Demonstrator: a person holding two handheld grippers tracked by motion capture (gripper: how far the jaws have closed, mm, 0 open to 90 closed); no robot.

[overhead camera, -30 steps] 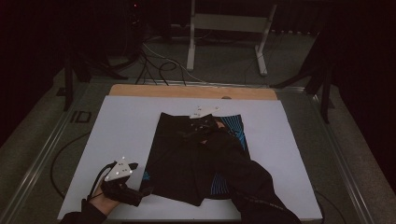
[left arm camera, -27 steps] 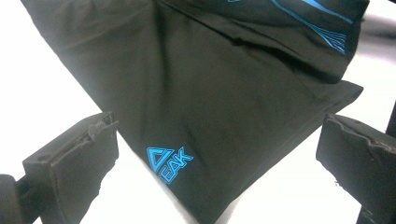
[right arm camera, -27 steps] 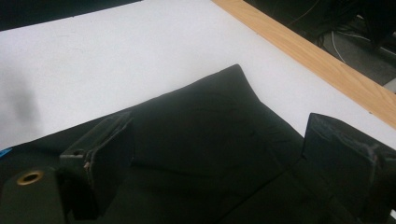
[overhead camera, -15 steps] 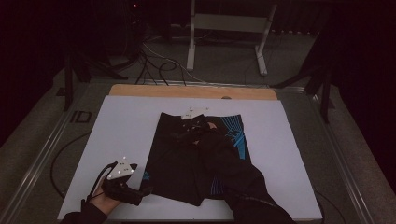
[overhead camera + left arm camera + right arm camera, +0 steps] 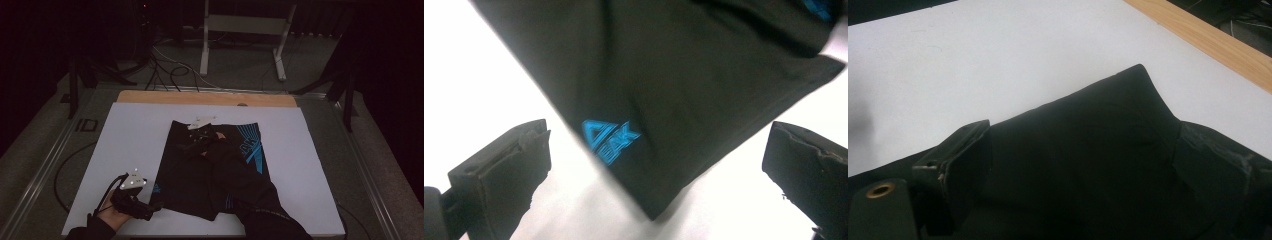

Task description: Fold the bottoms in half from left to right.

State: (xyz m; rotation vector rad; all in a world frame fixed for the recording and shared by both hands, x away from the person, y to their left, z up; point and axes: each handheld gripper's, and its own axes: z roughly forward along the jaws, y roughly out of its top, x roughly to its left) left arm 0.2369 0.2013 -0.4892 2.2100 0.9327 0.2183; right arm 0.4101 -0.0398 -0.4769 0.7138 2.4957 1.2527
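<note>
Black shorts [image 5: 210, 170] with blue graphics lying mostly flat in the middle of the white table [image 5: 135, 140], waistband end toward the far side, leg hems toward the near edge. Looks like early-to-mid folding or straightening: cloth spread out, no clean fold visible yet, so most of the work probably left. Left gripper [image 5: 150, 211] down at the near-left corner of the shorts, jaws spread wide on either side of the hem corner [image 5: 659, 205] in the left gripper view, lined up but not pinching anything. Right gripper [image 5: 201, 131] up at the far end over the waistband area; in the right gripper view jaws apart with a raised hump of black cloth [image 5: 1098, 150] sitting between them, not clamped as far as can be seen. Branding: small blue triangle logo [image 5: 610, 137] near the hem, reads something like "PEAK", first letter hard to make out. Bigger blue print [image 5: 248, 146] on the right leg, too small to read.
</note>
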